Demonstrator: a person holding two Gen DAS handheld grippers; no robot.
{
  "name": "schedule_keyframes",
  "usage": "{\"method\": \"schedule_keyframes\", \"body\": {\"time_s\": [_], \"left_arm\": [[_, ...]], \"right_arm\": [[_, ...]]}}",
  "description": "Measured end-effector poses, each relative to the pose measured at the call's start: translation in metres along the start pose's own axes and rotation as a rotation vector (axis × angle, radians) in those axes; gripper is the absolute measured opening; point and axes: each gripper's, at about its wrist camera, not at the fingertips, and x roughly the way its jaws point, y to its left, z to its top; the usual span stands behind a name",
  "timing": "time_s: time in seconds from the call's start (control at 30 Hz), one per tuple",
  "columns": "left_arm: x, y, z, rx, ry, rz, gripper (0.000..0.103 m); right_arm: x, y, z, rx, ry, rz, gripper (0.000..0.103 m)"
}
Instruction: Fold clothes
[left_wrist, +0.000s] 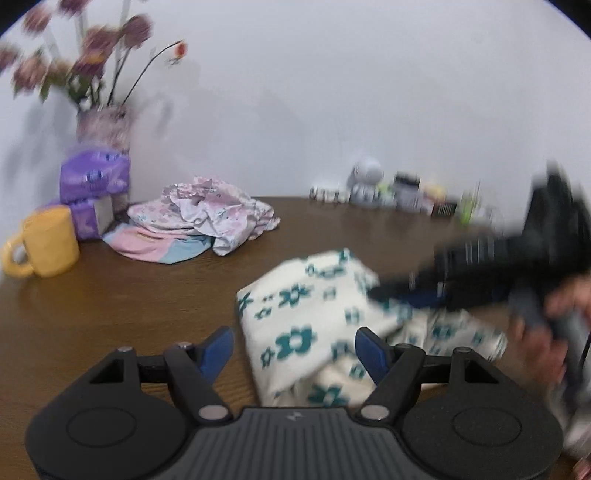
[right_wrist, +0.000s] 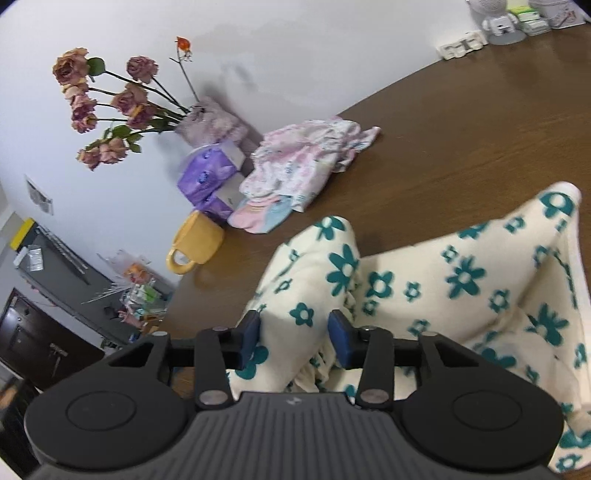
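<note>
While the left gripper (left_wrist: 294, 349) gapes empty, the right gripper (right_wrist: 294, 334) jaws bracket the flowered cloth (right_wrist: 424, 280); contact unclear.

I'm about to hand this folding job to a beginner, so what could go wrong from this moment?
1. The right gripper has a bunched ridge of the flowered cloth between its opening jaws; the fold may slump and come undone.
2. The left gripper stands open over the cloth's edge, gripping nothing, so it cannot steady that side.
3. A wide sweep towards the yellow mug could knock it.
</note>
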Motion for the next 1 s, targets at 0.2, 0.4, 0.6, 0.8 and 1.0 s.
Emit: {"method": "schedule_keyframes", "body": {"time_s": [0.2, 0.4, 0.6, 0.8, 1.0], "left_arm": [[0.024, 0.004, 0.005, -0.044, 0.026, -0.048, 0.052], [0.019, 0.016, -0.008, -0.041, 0.040, -0.075, 0.064], [-0.001, 0.010, -0.024, 0.114, 0.037, 0.003, 0.070], [0.017, 0.000, -0.030, 0.186, 0.087, 0.036, 0.070], [0.029, 0.004, -0.030, 0.191, 0.064, 0.052, 0.041]], "right_arm": [[0.002, -0.004, -0.012, -0.039, -0.035, -0.060, 0.029], [-0.002, -0.027, -0.021, 0.070, -0.039, 0.005, 0.037], [-0.036, 0.003, -0.040, -0.097, -0.095, 0.024, 0.053], [-0.028, 0.044, -0.068, -0.392, -0.078, -0.170, 0.052], [-0.001, 0.043, -0.069, -0.317, -0.148, -0.245, 0.022]]}}
